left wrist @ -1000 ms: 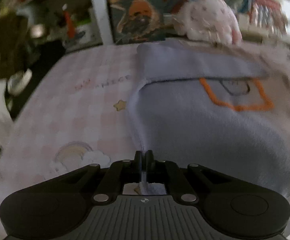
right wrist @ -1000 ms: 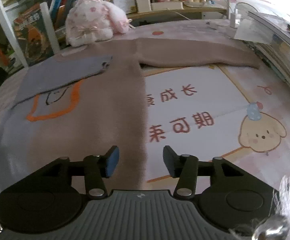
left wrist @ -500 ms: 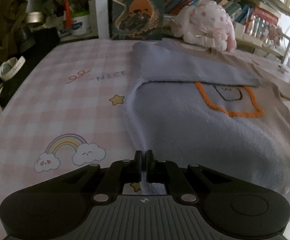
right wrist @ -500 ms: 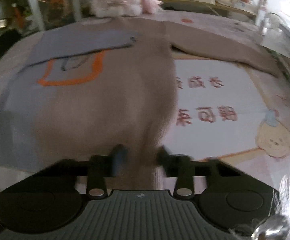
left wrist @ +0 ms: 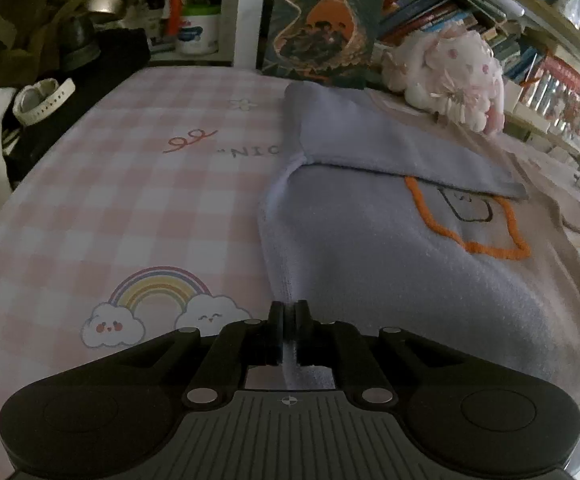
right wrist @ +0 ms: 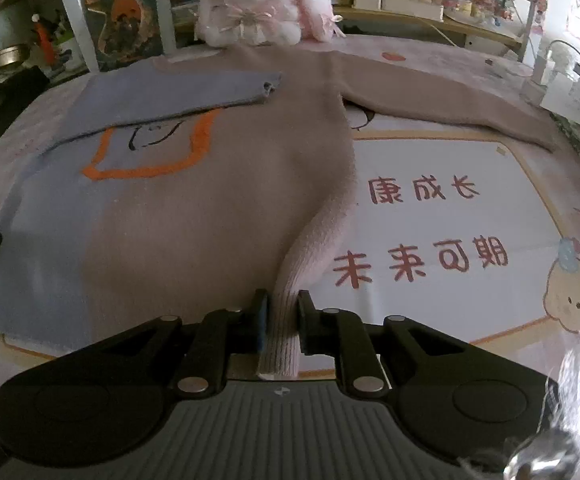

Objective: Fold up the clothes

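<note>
A sweater [right wrist: 210,208], half pale blue and half tan with an orange outline on the chest, lies flat on the table. Its blue sleeve [right wrist: 178,96] is folded across the chest, and the tan sleeve [right wrist: 449,100] stretches out to the right. My left gripper [left wrist: 288,320] pinches the blue side's bottom edge of the sweater [left wrist: 389,272]; its jaws are opening slightly, with the cloth still pressed between them. My right gripper [right wrist: 281,312] is closing, its pads pressing on the tan ribbed hem, which rises in a ridge toward them.
A pink checked cloth [left wrist: 130,200] and a printed mat [right wrist: 449,220] cover the table. A plush rabbit [right wrist: 258,12] and an upright book [left wrist: 325,20] stand at the far edge before bookshelves. A white watch [left wrist: 44,98] lies off the table's left side.
My right gripper went from open beside the tan hem to shut on it, and the hem now bunches up toward it. The left gripper kept its pinch and shifted a little.
</note>
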{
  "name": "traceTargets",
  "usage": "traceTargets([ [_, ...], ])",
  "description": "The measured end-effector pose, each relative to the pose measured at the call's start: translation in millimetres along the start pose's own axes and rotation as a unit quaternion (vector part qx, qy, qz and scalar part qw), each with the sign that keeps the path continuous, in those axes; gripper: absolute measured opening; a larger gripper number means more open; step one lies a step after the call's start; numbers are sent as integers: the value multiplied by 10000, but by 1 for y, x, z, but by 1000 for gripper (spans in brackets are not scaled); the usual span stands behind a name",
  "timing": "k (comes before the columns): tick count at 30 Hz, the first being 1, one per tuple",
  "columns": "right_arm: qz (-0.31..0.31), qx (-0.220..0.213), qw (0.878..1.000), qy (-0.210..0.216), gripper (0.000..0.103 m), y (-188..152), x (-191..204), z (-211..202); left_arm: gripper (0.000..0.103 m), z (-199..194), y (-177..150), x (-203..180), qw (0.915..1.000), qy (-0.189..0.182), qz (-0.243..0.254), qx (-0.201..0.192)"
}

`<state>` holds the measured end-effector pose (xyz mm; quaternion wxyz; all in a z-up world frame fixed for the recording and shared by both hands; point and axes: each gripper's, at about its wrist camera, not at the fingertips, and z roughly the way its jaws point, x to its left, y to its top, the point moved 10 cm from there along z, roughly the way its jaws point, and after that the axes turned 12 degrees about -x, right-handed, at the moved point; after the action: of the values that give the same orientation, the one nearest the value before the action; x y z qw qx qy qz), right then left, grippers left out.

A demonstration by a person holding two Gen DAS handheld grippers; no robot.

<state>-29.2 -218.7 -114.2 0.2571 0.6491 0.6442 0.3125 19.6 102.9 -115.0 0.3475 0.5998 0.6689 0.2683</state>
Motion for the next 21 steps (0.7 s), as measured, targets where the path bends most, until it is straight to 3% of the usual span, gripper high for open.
traceTargets([
  [4, 89, -28, 9999, -141, 16, 0, -2, 0, 12, -2, 1, 2, 10000, -61, 41, 48],
  [8, 277, -115, 9988, -390, 37, 1, -5, -8, 18, -9, 7, 5, 9999, -33, -85, 111],
  [9, 345, -194, 9982, -442, 42, 2, -7, -12, 24, -13, 11, 5, 9999, -27, -128, 51],
  [10, 414, -272, 9975, -495, 50, 3, -8, -16, 38, -16, 14, 3, 9999, -7, -156, -23],
  [11, 476, -345, 9967, -552, 58, 4, -9, -21, 60, -19, 17, 1, 9998, 42, -164, -117],
  [13, 595, -489, 9948, -671, 70, 7, -12, -30, 82, -26, 22, -6, 9993, 107, -145, -326],
  [16, 605, -584, 9932, -810, 79, 7, -14, -43, 84, -32, 18, -28, 9988, -101, 67, -467],
  [21, 517, -449, 9926, -1007, 81, -3, -18, -56, 85, -29, 6, -63, 9963, -569, 527, -359],
])
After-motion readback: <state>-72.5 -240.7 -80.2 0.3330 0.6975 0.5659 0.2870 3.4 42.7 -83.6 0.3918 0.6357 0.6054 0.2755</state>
